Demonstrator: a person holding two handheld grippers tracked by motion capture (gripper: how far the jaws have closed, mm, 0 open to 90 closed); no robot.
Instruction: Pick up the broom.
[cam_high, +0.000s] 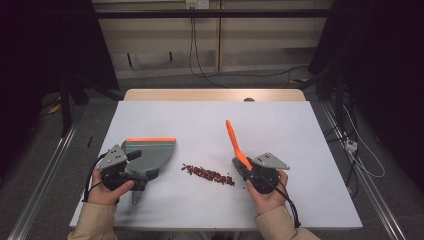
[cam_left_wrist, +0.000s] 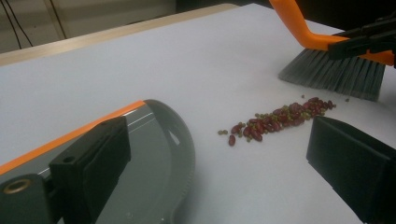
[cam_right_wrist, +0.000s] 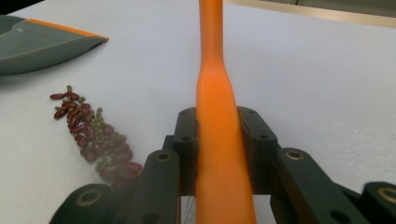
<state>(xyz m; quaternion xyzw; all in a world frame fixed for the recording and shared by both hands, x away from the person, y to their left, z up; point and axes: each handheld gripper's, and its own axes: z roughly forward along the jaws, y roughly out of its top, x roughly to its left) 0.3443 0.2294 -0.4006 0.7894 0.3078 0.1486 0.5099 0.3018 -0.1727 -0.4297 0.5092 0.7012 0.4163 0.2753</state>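
Right tongs (cam_right_wrist: 219, 154) around brush handle (cam_right_wrist: 212, 56)

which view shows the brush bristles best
The left gripper view: the brush shows its grey bristles side-on, resting on the table just behind the beans. In the high view the brush shows mostly its orange handle, with the bristles hidden at the right gripper. The right gripper view shows just the clamped handle.
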